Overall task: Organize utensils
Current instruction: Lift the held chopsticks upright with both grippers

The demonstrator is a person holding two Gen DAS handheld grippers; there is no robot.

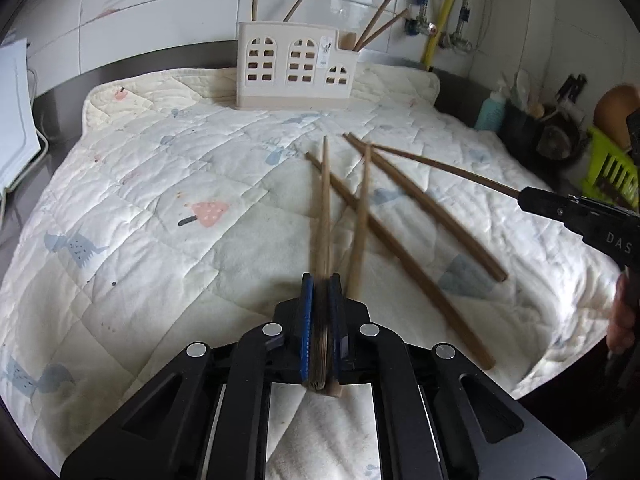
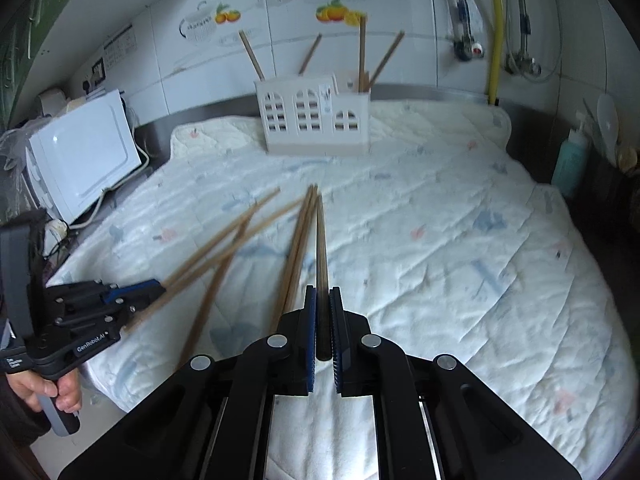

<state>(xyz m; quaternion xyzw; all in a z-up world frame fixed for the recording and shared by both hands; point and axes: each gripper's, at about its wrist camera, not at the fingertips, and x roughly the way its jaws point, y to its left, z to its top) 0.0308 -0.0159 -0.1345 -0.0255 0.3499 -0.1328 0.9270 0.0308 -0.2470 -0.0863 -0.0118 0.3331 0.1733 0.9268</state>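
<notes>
My left gripper [image 1: 322,280] is shut on two wooden chopsticks [image 1: 326,208] that point forward above the quilted mat [image 1: 160,184]. It also shows in the right wrist view [image 2: 158,284]. My right gripper [image 2: 323,292] is shut on one dark chopstick [image 2: 321,240]; in the left wrist view it [image 1: 524,196] holds that chopstick [image 1: 440,166] at the right. Two loose chopsticks [image 1: 424,204] lie crossed on the mat, also seen in the right wrist view [image 2: 298,248]. A cream utensil holder [image 1: 294,70] with several chopsticks stands at the back, also in the right wrist view [image 2: 316,116].
A white microwave [image 2: 84,156] stands left of the mat. A teal bottle [image 2: 570,160], a dark pot [image 1: 556,136] and a green basket [image 1: 612,168] sit at the right. Pipes and a yellow hose [image 2: 496,28] run down the tiled wall.
</notes>
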